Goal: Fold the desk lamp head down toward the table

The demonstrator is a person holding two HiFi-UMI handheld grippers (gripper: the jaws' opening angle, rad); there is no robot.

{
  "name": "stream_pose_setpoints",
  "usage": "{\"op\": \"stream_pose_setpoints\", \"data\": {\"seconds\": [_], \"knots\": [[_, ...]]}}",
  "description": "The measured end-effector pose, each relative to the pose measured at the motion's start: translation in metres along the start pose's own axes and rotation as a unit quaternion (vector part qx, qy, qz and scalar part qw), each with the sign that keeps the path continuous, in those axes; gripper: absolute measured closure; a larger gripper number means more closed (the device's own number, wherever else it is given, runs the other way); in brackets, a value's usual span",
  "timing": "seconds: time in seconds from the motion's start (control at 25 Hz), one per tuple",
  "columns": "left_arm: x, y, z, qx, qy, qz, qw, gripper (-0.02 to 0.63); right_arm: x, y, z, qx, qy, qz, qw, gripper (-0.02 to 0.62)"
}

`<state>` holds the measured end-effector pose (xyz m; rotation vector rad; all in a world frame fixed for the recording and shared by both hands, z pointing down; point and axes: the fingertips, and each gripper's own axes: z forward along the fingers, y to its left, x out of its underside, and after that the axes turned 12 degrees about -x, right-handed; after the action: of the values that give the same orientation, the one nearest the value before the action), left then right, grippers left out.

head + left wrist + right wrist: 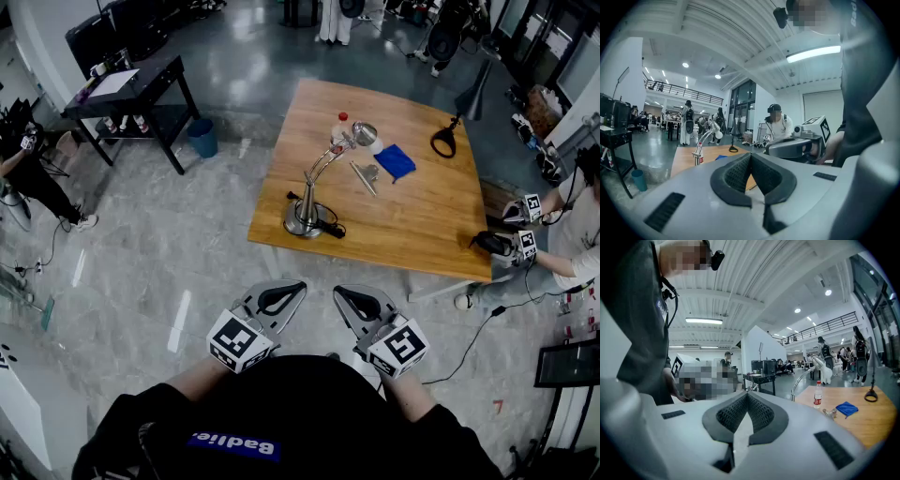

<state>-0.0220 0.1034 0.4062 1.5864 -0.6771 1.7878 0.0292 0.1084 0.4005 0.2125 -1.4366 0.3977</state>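
A grey marble floor [169, 281] fills most of the head view, and on it stands a wooden table [422, 225], well apart from the person wearing the camera. A black side table [141, 89] stands further left, with a blue bin [202, 138] beside it. Close to the person's chest, the left gripper [286, 292] and the right gripper [352, 300] hang side by side over the floor. Each one's own view shows the ribbed pads pressed tip to tip, clenched on nothing and touching nothing. The desk lamp [319, 178] stands on its round base near the table's near-left corner, its curved arm up and its head [364, 133] raised beside a bottle [339, 125]. A blue cloth [395, 161] lies just right of the head, near a small metal piece [366, 175].
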Motion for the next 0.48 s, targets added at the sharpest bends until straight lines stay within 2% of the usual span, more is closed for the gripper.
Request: {"op": "stream_pose_setpoints", "data": {"seconds": [0.48], "knots": [[0.0027, -0.0070, -0.0012, 0.005, 0.005, 0.003, 1.0000, 0.597, 0.0016, 0.0045, -0.0046, -0.004, 0.000, 0.006, 1.000, 0.591]]}}
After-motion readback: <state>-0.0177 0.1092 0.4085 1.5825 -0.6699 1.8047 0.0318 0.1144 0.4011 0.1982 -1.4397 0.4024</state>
